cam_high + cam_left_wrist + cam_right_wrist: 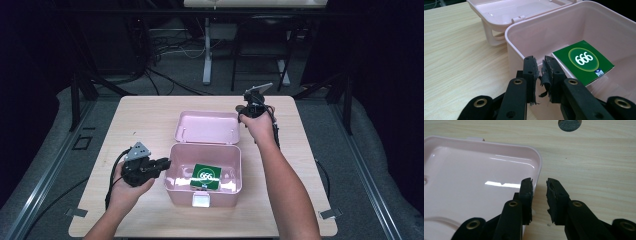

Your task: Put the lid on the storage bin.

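Observation:
A pink plastic box (231,194) stands open at the table's middle, its lid (207,127) laid back flat behind it. Inside lies a green carton marked 666 (206,175), also plain in the left gripper view (582,62). My left gripper (166,161) comes in from the left, and its jaws (540,60) are pinched on the box's left wall (515,53), one outside and one inside. My right gripper (254,106) hovers at the lid's far right corner. It stands open (539,181), with the lid's rim (539,167) running between the jaws.
A round hole (570,123) in the wooden tabletop (140,120) lies just past the lid's corner. The box's white latch (201,200) faces the person. Bare wood surrounds the box on all sides. Black frame posts and floor cables lie beyond the table's far edge.

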The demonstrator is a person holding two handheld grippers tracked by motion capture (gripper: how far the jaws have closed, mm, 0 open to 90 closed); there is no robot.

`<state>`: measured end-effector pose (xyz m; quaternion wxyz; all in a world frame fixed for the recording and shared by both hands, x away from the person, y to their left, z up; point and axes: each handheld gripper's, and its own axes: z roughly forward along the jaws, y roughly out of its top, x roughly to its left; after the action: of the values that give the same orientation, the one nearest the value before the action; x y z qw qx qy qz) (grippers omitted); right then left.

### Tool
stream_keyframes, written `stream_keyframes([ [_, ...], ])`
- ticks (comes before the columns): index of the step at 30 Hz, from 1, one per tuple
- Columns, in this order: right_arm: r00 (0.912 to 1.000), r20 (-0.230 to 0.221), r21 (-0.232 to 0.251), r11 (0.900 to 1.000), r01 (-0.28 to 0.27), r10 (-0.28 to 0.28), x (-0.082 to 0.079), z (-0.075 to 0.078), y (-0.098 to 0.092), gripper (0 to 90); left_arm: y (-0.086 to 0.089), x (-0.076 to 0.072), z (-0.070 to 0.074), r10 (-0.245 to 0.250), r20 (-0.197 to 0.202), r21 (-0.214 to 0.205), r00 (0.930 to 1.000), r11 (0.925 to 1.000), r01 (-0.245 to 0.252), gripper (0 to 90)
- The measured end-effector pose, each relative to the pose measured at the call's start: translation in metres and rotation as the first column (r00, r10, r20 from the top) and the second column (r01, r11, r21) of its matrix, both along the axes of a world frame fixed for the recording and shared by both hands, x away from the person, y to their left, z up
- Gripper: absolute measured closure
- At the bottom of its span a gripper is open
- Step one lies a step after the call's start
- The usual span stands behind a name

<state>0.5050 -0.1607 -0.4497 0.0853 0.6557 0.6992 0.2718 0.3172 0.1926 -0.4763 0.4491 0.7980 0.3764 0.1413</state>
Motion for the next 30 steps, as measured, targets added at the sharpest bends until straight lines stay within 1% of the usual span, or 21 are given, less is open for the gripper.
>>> stream_keyframes([
  [3, 1.0, 0.001, 0.013, 0.9999, 0.006, -0.006, 0.002, -0.002, 0.001, 76.1, 0.0, 0.001, 0.0, -0.002, -0.008, -0.001, 1.0, 1.0, 0.002, 79.8],
  [4, 1.0, -0.007, 0.015, 0.9999, 0.007, -0.006, 0.003, -0.002, 0.001, 76.3, 0.001, 0.001, 0.001, 0.001, -0.01, -0.004, 0.9999, 1.0, -0.001, 79.9],
  [7, 0.9999, -0.01, 0.021, 0.9997, 0.009, -0.009, 0.005, -0.002, 0.003, 76.6, 0.001, 0.0, 0.0, 0.0, -0.006, -0.005, 1.0, 1.0, 0.0, 80.1],
  [9, 1.0, -0.007, 0.01, 0.9999, 0.007, -0.007, 0.007, -0.003, 0.007, 77.0, 0.001, 0.0, 0.0, -0.001, -0.001, -0.012, 1.0, 0.9999, 0.001, 80.3],
  [12, 0.9997, -0.018, -0.031, 0.9994, 0.015, -0.015, 0.008, -0.007, 0.011, 77.4, 0.002, 0.0, 0.0, -0.003, 0.0, -0.008, 1.0, 1.0, 0.003, 80.4],
  [14, 0.9996, -0.021, -0.039, 0.999, 0.02, -0.021, 0.009, -0.009, 0.012, 78.2, 0.001, 0.0, 0.0, -0.004, 0.0, -0.005, 1.0, 1.0, 0.004, 80.6],
  [17, 0.9991, -0.031, -0.024, 0.9993, 0.029, -0.03, 0.011, -0.011, 0.014, 79.5, 0.001, -0.001, 0.0, -0.001, 0.001, -0.003, 1.0, 1.0, 0.001, 80.7],
  [19, 0.9988, -0.04, -0.039, 0.9989, 0.026, -0.028, 0.012, -0.013, 0.015, 79.6, 0.001, 0.0, 0.0, 0.0, 0.0, -0.004, 1.0, 1.0, 0.0, 80.8],
  [24, 0.9983, -0.05, -0.037, 0.9989, 0.028, -0.03, 0.013, -0.016, 0.015, 81.8, 0.001, 0.0, 0.0, -0.001, 0.0, -0.008, 1.0, 1.0, 0.001, 80.7],
  [27, 0.9973, -0.062, -0.025, 0.999, 0.037, -0.039, 0.014, -0.016, 0.014, 83.2, 0.002, 0.0, 0.0, -0.002, 0.0, -0.009, 1.0, 1.0, 0.002, 80.8],
  [30, 0.9968, -0.064, -0.018, 0.9987, 0.047, -0.048, 0.014, -0.017, 0.015, 83.5, 0.002, 0.0, 0.0, -0.003, -0.001, -0.008, 1.0, 1.0, 0.003, 80.9],
])
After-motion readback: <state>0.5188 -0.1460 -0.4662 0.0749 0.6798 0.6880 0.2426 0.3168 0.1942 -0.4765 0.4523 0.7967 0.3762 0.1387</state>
